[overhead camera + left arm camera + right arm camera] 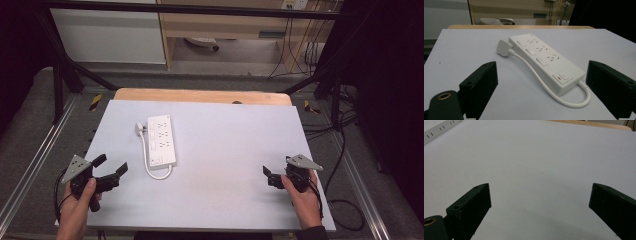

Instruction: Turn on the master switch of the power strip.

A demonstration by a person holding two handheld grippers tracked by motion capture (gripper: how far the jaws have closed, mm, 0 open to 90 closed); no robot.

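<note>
A white power strip with three sockets and a switch lies left of centre on the pale table sheet. Its short white cable loops from the near end back along its left side to the plug. My left gripper is held at the near left, open and empty, pointing at the strip. In the left gripper view the strip, plug and cable lie just ahead of the gripper. My right gripper is open and empty at the near right. In the right gripper view, this gripper is over bare sheet, with the strip's edge at top left.
The wooden table edge shows behind the sheet. Black frame bars stand around the table. Cables trail on the floor at the right. A cabinet stands beyond.
</note>
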